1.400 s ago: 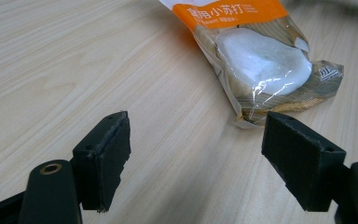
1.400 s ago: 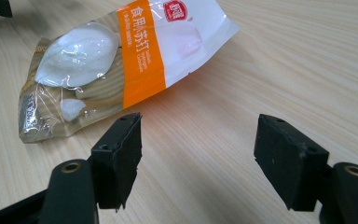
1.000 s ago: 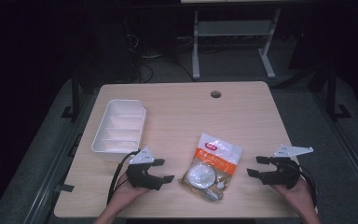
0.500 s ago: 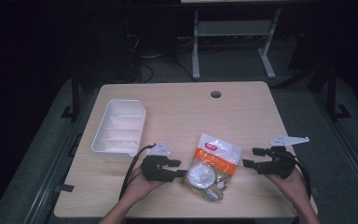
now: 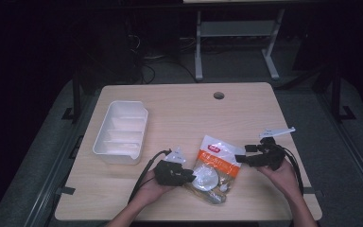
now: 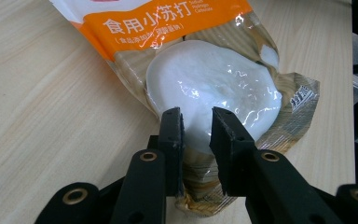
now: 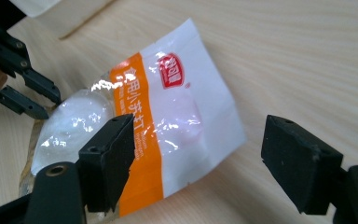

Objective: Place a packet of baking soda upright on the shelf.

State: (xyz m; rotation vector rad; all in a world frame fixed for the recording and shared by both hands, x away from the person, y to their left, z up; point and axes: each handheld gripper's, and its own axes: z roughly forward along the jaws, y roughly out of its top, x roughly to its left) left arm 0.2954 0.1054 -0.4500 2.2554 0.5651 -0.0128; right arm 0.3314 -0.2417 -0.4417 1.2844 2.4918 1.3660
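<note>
Two tongs work at one pouch [image 5: 213, 166] on the bench [image 5: 179, 109]. Pouch lies flat near the front edge, between the hands. It is a sealed plastic bag with an orange band, white printed end and red logo; a clear window shows a white powdery lump inside, heaped toward the end nearest the left tongs.

Left tongs [image 6: 196, 133] have just been closing, with the pouch's clear end between the jaws. In the left gripper view the two jaws stand close together over the white lump, a narrow gap left, the film bulging up between them; whether the pads already pinch the film I cannot tell for sure, but they look set against it.

Right tongs [image 7: 198, 158] stand wide apart, nothing gripped. In the right gripper view the white printed end of the pouch lies between and beyond the jaws, not touched.

Tray [image 5: 121, 132], white, with dividers, sits at the left of the bench, well apart from the pouch. Its compartments look empty.
</note>
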